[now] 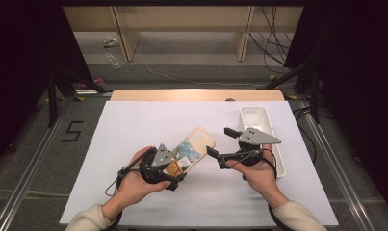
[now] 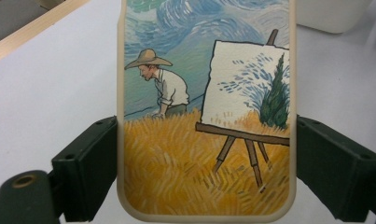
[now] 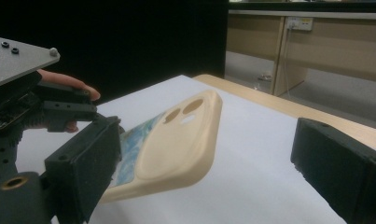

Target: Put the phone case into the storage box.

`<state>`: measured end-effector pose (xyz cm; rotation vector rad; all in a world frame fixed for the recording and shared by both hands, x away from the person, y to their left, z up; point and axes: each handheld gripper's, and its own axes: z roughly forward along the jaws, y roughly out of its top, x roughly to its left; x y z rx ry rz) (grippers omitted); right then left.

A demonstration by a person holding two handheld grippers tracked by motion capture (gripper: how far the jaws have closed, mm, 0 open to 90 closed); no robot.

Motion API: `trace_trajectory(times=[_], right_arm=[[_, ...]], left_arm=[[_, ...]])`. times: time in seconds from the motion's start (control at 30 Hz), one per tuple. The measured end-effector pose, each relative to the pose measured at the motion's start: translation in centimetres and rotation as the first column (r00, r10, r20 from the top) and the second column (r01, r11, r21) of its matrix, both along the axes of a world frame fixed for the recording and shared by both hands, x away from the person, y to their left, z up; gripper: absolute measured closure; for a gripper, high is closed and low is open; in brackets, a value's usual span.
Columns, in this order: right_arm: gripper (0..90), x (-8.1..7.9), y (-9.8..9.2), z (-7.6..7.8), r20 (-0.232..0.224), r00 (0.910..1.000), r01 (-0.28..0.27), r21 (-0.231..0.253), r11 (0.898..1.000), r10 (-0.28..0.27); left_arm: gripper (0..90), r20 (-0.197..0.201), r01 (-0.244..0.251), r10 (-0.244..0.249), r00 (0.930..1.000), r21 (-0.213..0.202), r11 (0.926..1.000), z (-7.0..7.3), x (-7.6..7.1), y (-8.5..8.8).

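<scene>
your left gripper [image 1: 174, 169] has the phone case [image 1: 191, 149] clamped across its width near the bottom end, a jaw pressed on each long edge, as the left gripper view shows. the case [image 2: 206, 107] is cream-rimmed, with a painted scene of a man in a straw hat in a yellow field beside an easel. it is held clear of the white table [image 1: 134, 134], tilted up and away from you toward the far right, with its camera cutouts at the raised end [image 3: 185, 135].

your right gripper [image 1: 219, 142] sits just right of the case, jaws spread wide with nothing between them; in the right gripper view the near jaw stands close beside the case's edge, and you cannot tell whether it touches. a white tray [image 1: 259, 118] lies at the table's right side, behind your right hand [image 1: 256, 171].
</scene>
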<state>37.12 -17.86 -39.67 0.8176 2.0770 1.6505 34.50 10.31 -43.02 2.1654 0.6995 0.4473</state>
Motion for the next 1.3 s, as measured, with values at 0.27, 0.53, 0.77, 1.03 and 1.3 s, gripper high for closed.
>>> trace_trajectory(times=[0.27, 0.53, 0.77, 1.03, 1.3], right_arm=[[9.5, 0.5, 0.5, -0.1, -0.005, 1.0, 0.001, -0.006, 1.0, -0.001], [9.5, 1.1, 1.2, -0.2, -0.017, 0.9998, 0.0, -0.013, 1.0, -0.001], [9.5, 1.4, 1.7, -0.3, -0.03, 0.9996, -0.002, -0.018, 1.0, 0.001], [9.7, 1.8, 2.0, -0.5, -0.041, 0.9992, -0.001, -0.02, 1.0, 0.001], [10.1, 2.4, 2.5, -0.8, -0.068, 0.9977, -0.007, -0.024, 1.0, 0.005]], left_arm=[[11.8, -0.002, 0.012, -0.012, 0.9999, 0.001, 0.9999, -0.1, -0.2, -0.4], [11.8, -0.002, 0.017, -0.017, 0.9998, 0.002, 0.9998, -0.1, -0.3, -0.6], [11.8, -0.003, 0.028, -0.028, 0.9996, 0.007, 0.9996, -0.2, -0.4, -0.9], [11.8, -0.003, 0.035, -0.035, 0.9994, 0.007, 0.9993, -0.3, -0.6, -1.2], [11.8, -0.003, 0.045, -0.045, 0.999, 0.01, 0.9989, -0.3, -0.8, -1.5]])
